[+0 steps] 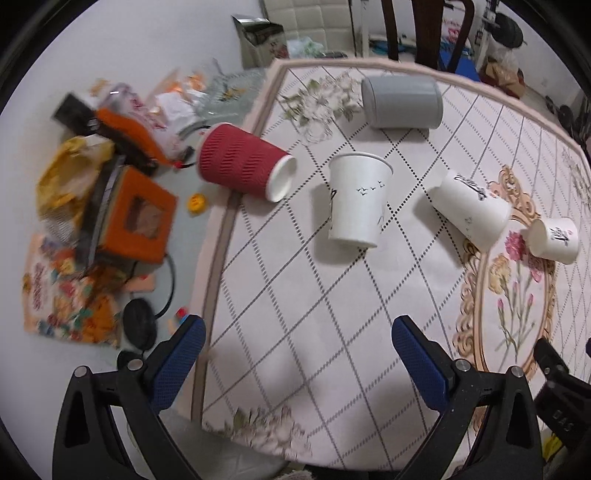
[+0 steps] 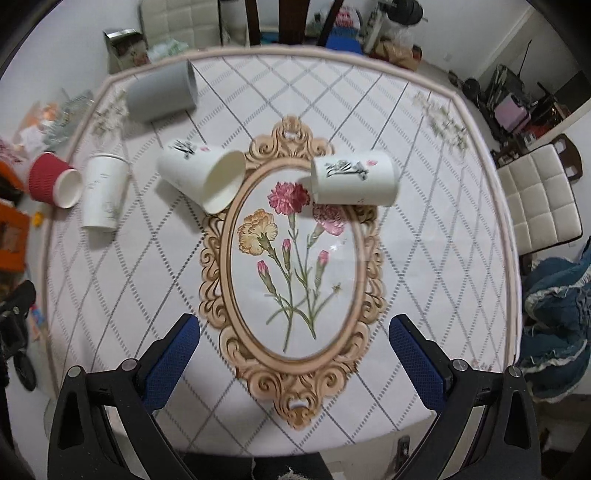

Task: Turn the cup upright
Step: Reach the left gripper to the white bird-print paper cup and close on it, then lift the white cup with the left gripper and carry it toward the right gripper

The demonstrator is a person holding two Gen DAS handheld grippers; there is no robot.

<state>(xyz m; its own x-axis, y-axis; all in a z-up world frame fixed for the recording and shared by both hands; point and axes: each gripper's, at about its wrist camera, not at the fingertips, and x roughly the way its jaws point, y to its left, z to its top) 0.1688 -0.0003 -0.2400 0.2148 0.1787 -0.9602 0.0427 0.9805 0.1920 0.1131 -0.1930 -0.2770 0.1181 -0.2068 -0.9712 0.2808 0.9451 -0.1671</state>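
Note:
Several cups are on the floral tablecloth (image 2: 332, 387). A red ribbed cup (image 1: 243, 166) (image 2: 53, 182) lies on its side at the left edge. A white bird-print cup (image 1: 356, 201) (image 2: 103, 192) stands upright beside it. A grey cup (image 1: 402, 102) (image 2: 162, 92) lies on its side at the back. Two white cups with black script lie on their sides: one (image 1: 471, 206) (image 2: 203, 175) left of the oval, one (image 1: 554, 238) (image 2: 354, 179) at its top. My left gripper (image 1: 297, 354) and right gripper (image 2: 295, 354) are open and empty, near the table's front.
Left of the table, the floor holds an orange box (image 1: 129, 218), bags and cables. A white padded chair (image 2: 543, 199) stands to the right and blue cloth (image 2: 554, 314) lies below it. A dark chair (image 1: 428, 29) stands behind the table.

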